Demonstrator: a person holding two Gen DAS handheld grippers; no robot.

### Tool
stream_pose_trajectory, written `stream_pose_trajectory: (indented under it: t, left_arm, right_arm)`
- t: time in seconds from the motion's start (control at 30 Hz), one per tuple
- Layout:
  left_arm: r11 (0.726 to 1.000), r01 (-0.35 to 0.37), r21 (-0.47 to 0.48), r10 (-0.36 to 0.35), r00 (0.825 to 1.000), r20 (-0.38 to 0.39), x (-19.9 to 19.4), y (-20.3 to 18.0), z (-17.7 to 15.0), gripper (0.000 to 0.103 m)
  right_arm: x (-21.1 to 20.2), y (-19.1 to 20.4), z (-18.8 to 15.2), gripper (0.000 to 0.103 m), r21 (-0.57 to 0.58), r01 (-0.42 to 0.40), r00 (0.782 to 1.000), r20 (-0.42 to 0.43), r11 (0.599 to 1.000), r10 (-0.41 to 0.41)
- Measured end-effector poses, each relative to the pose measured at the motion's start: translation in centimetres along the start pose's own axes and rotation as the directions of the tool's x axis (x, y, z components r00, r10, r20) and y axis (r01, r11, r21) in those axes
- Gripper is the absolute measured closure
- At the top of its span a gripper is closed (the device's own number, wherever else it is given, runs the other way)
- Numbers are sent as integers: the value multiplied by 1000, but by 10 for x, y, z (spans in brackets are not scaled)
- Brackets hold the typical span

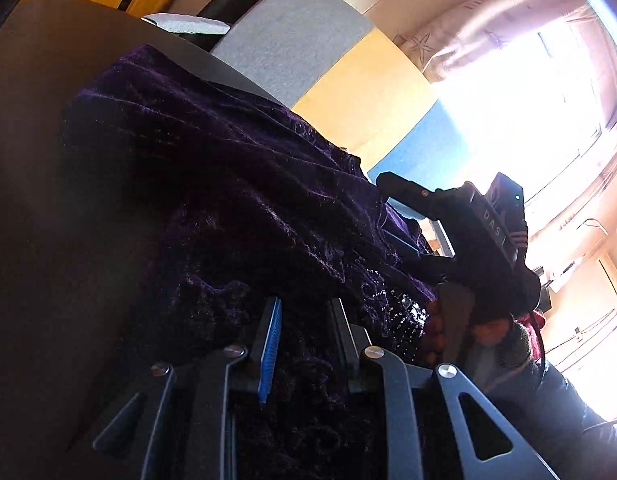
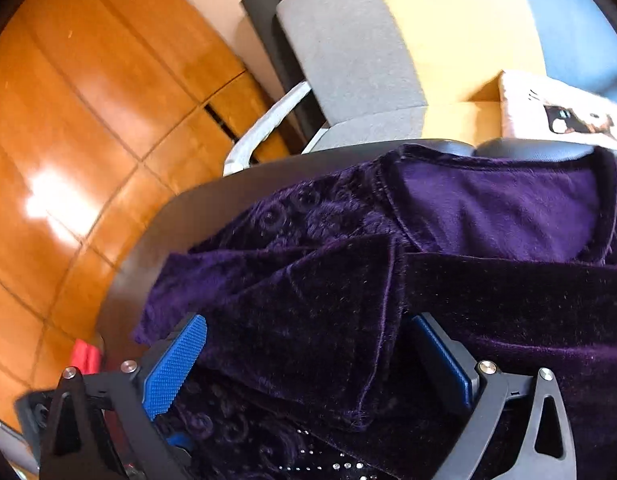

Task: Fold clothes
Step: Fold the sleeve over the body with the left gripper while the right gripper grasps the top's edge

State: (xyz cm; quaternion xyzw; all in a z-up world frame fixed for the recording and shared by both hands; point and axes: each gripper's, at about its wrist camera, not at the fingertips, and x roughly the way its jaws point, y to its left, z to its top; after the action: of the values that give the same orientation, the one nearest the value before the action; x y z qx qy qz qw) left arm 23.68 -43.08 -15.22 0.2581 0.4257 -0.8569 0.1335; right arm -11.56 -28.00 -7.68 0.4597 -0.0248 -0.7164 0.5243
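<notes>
The purple velvet top [image 2: 388, 280] lies in a heap on a dark round table [image 2: 148, 248], filling the middle and lower part of both views. In the right wrist view the table's curved edge runs from the lower left up to the centre, and bare tabletop shows as a band along the left of the cloth. Beyond that edge, across the left of the frame, is orange tiled floor [image 2: 88, 120]. The neckline of the top sits at the upper right, close to the table's far edge.

The right gripper [image 2: 308, 360] stands wide, its blue pads [image 2: 174, 364] on either side of a folded flap of the velvet; the cloth lies between them but neither pad clearly presses it. The left gripper [image 1: 304, 344] is narrower, with velvet bunched between and over its fingers [image 1: 270, 348]; whether it grips the cloth I cannot tell.

In the left wrist view the right gripper's black body [image 1: 460, 224] appears at centre right, against the cloth, held by a hand [image 1: 488, 332].

A grey chair [image 2: 348, 60] with a white armrest stands just past the table's far edge at the top centre. A white printed cushion [image 2: 556, 108] lies at the upper right. A small red thing [image 2: 84, 354] sits low at the left edge of the table. A bright curtained window [image 1: 528, 100] fills the upper right of the left wrist view.
</notes>
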Motion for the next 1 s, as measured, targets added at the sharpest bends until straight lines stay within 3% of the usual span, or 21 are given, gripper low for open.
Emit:
stream_pose_trajectory:
  t: [0.03, 0.07, 0.13, 0.2, 0.23, 0.27, 0.43, 0.57, 0.77, 1.0]
  left_arm:
    - [1000, 0, 0, 0, 1000, 0, 0, 0, 0, 81]
    - [1000, 0, 0, 0, 1000, 1, 1, 0, 0, 81]
    - [1000, 0, 1, 0, 1000, 1, 1, -1, -1, 81]
    - [1000, -3, 4, 3, 1000, 0, 1, -2, -1, 81]
    - [1000, -4, 5, 4, 1000, -1, 2, -1, -2, 81]
    - [1000, -5, 7, 5, 1000, -4, 1, -1, -2, 81]
    - [1000, -2, 10, 2, 1000, -11, -4, 2, -2, 81]
    - [1000, -11, 16, 11, 1000, -14, -5, 2, -3, 81]
    - [999, -28, 25, 29, 999, -17, -5, -6, -5, 81]
    - [999, -42, 33, 43, 999, -20, 3, -13, -8, 81]
  right_arm:
    - [1, 2, 1, 1, 3, 8, 1000, -6, 1000, -8]
    - [2, 3, 1, 7, 0, 21, 1000, -7, 1000, -21]
    - [2, 6, 2, 29, -15, 56, 998, 0, 998, -56]
    - [2, 9, 4, 79, -44, 112, 994, -10, 993, -112]
    - [2, 11, 6, 90, -63, 134, 990, -23, 989, -136]
    - [2, 15, 8, 93, -85, 155, 986, -39, 984, -159]
    - [-24, 50, 24, 94, -255, 222, 974, 2, 941, -229]
    - [-68, 70, 42, 94, -266, 220, 975, 88, 939, -203]
    - [-133, 58, 55, 94, -165, 225, 963, 189, 960, -193]
    - [-171, -27, 24, 94, 85, 256, 947, 180, 963, -267]
